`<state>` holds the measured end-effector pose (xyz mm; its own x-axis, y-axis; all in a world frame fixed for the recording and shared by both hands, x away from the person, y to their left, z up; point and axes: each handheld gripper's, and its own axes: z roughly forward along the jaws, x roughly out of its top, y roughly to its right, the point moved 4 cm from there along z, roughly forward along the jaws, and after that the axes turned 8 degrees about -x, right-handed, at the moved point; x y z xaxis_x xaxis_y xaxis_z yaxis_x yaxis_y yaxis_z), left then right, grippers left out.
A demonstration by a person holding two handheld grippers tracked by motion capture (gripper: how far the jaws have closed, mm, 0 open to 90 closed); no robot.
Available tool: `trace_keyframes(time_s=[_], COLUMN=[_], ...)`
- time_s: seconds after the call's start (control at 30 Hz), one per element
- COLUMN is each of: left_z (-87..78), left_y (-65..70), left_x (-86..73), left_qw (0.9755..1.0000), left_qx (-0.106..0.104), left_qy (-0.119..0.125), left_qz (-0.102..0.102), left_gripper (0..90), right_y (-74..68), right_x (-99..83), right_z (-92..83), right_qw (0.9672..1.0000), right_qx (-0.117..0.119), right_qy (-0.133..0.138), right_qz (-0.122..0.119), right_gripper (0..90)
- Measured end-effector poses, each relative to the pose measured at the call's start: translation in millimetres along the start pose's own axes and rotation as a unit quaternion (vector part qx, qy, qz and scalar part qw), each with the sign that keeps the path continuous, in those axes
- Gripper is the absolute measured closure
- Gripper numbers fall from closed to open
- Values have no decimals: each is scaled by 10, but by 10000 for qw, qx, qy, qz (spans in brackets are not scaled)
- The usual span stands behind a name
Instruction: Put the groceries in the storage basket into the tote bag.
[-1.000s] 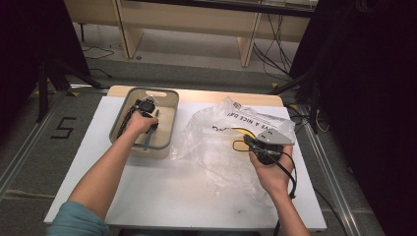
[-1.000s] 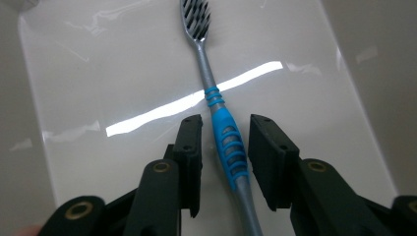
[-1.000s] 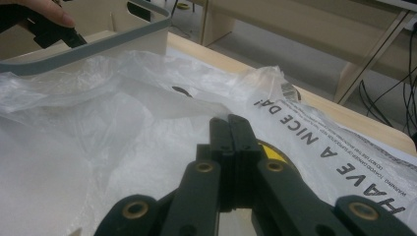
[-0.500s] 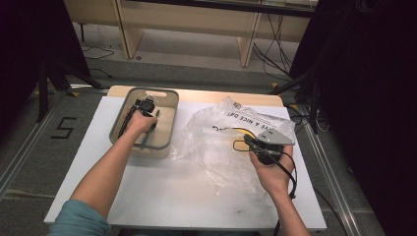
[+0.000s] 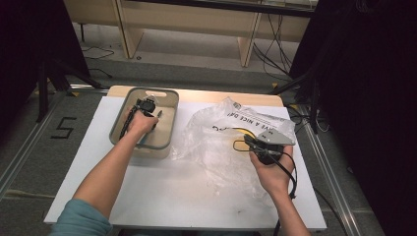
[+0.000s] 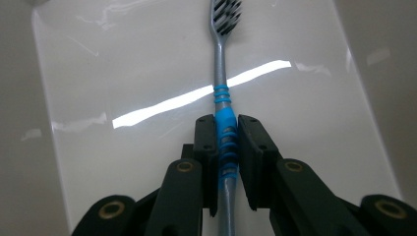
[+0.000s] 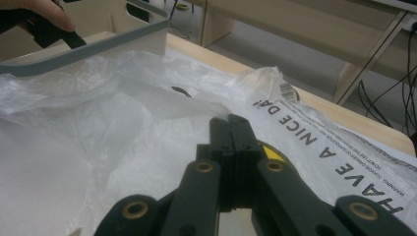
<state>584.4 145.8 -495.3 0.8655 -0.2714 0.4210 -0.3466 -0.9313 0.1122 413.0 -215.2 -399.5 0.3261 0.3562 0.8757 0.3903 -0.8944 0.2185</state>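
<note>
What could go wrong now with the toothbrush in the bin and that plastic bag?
The left gripper, whose jaws have just been closing, pinches only the narrow handle of the toothbrush, so it might twist or slip when lifted from the bin. The right gripper is shut on the thin plastic bag, which could tear or slide free.

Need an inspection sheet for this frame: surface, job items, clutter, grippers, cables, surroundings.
Surface: white table, wooden strip at far edge.
Job's things: toothbrush, grey and blue, inside grey bin; clear plastic bag with printed text beside the bin.
Clutter: nothing seen.
Grippers: left gripper jaws have just been closing, pads on the toothbrush handle; right gripper shut, pinching the plastic bag.
Cables: black cable trails from right gripper; more on floor.
Surroundings: wooden shelving, black drapes, floor marking 5.
</note>
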Motion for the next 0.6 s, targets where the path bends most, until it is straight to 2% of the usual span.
trace_keyframes(time_s=[0.33,0.6], left_z=[-7,-56], left_y=[0,-6], left_x=[1,16], left_qw=[10000,9999], left_qx=[33,-2], left_qy=[17,145], left_qz=[-59,-51], left_gripper=[788,789], right_y=[6,7], right_x=[-2,-4], right_z=[-7,-8], right_qw=[10000,10000], right_qx=[-9,-17], right_qy=[-8,-12], right_qz=[5,9], right_gripper=[900,900])
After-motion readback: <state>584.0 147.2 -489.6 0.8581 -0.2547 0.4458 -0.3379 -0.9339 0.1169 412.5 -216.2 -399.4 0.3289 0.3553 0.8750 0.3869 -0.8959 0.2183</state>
